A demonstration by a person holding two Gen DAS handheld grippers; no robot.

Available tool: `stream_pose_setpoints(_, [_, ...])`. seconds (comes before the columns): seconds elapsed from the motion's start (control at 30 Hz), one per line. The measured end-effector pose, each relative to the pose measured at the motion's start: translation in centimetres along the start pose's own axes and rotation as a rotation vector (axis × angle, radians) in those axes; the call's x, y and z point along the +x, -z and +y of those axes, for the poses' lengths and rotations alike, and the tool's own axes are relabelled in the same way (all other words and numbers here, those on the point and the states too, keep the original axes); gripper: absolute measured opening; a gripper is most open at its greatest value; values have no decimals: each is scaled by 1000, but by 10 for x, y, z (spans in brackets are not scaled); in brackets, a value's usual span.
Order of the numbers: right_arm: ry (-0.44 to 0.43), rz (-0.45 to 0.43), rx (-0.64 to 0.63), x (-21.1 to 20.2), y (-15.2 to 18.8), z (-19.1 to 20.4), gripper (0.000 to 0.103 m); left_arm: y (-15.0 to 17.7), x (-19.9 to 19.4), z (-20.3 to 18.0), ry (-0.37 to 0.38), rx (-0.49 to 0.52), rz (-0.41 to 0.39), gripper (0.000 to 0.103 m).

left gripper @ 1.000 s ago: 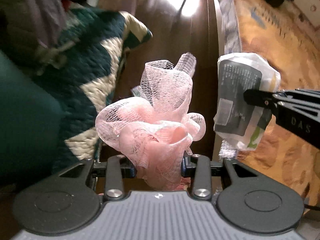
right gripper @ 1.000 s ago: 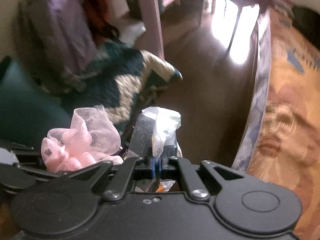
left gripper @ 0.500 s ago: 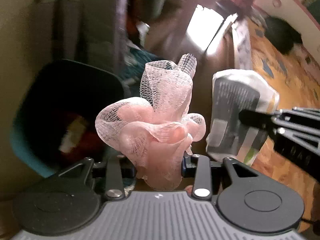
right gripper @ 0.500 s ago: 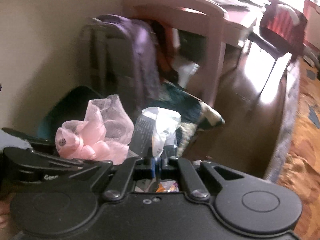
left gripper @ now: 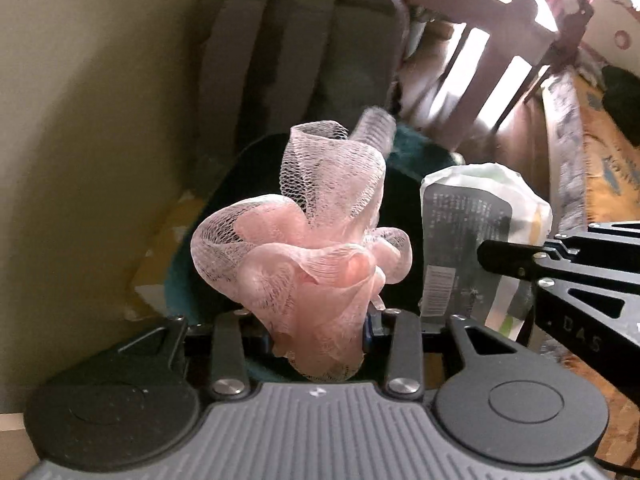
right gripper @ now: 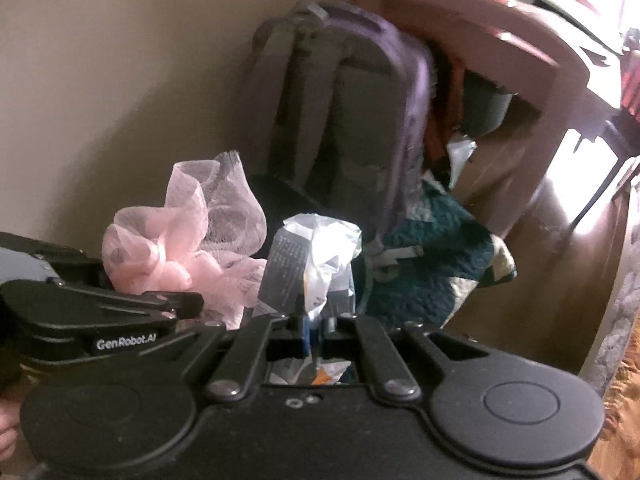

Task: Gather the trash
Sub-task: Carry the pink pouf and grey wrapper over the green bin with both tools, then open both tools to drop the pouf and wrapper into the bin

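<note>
A crumpled pink mesh net sticks up from between the jaws of my left gripper, which is shut on its lower part. To its right, my right gripper pinches a crumpled grey-and-white plastic wrapper. In the right wrist view the same wrapper stands in my shut right gripper, and the net and left gripper are at the left. A dark bin with a teal rim lies below and behind the net, by the wall; its inside is mostly hidden.
A grey and purple backpack leans on the beige wall behind the bin. A teal and cream blanket lies on the wooden floor beside it. Pink furniture stands at the right, with a patterned rug further right.
Both grippers have swung together from over the floor and blanket towards the wall. The bin and backpack came into view. Each still holds its item as before.
</note>
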State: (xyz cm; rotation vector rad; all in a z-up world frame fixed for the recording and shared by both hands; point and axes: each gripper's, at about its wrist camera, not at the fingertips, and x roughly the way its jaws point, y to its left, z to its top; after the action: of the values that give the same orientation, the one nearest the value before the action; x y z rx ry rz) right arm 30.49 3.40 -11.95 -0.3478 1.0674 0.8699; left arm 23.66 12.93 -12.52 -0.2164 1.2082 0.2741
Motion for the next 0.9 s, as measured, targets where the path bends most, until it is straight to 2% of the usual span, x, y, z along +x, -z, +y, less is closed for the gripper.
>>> stream_pose_setpoints(0.23, [30,75,-49,45,-6,19,3,-7,40,16,-29,-7,57,37])
stream_pose_setpoints(0.57, [42,90,-108,74,-6,34,3,-13,86,17,-36,5,134,38])
stream_pose_setpoints(0.67, [52,115,-119,80,-6,37,6,-15,97,21,-21,-7,164,39])
stream_pose_setpoints(0.7, [52,124,-122,83,-6,37,10,-15,102,20,-22,-12,173,39])
stream_pose_setpoints(0.77, [51,141,-124,85,-3,37,13,-18,107,19,-24,-10,183,43])
stream_pose_setpoints(0.9, [67,165,-133,86,2,37,17,-21,115,17,-30,-4,184,61])
